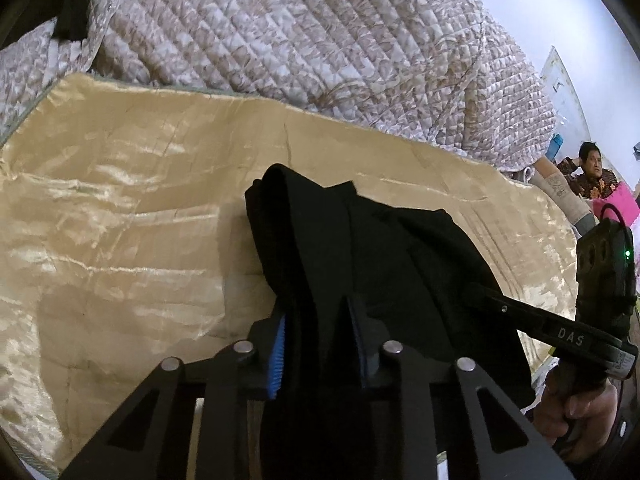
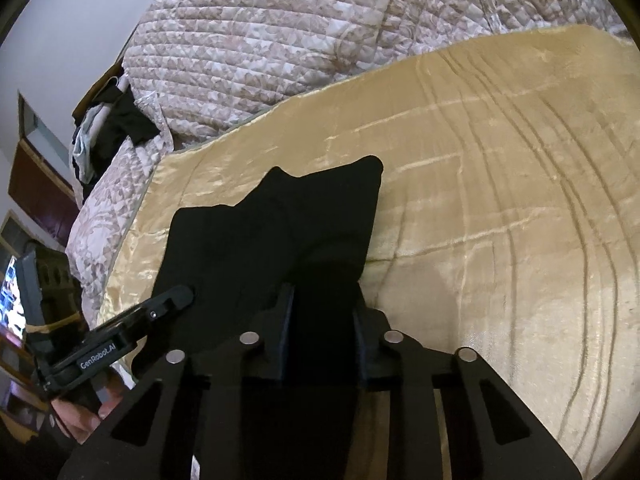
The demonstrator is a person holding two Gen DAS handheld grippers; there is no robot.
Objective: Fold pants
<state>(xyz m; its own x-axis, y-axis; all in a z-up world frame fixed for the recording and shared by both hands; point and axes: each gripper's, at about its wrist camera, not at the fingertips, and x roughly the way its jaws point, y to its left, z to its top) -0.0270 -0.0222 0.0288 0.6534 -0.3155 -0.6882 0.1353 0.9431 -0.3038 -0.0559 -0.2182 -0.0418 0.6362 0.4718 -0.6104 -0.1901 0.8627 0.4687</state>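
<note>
The black pants [image 1: 360, 248] lie bunched on a shiny gold cloth [image 1: 120, 208]. My left gripper [image 1: 318, 320] is shut on a fold of the pants between its blue-padded fingers [image 1: 280, 344]. My right gripper [image 2: 324, 308] is shut on the pants [image 2: 272, 232] too, with black fabric filling the gap between its fingers. In the left wrist view the right gripper [image 1: 480, 292] reaches into the cloth from the right. In the right wrist view the left gripper [image 2: 180, 298] reaches in from the left. The pants' far edge rests on the gold cloth [image 2: 500, 200].
A quilted beige-and-white bedspread [image 1: 300, 32] is heaped behind the gold cloth. Dark clothes [image 2: 116, 124] lie on it at the left. A seated person [image 1: 588, 172] is at the far right. A white wall [image 2: 60, 20] rises behind the bed.
</note>
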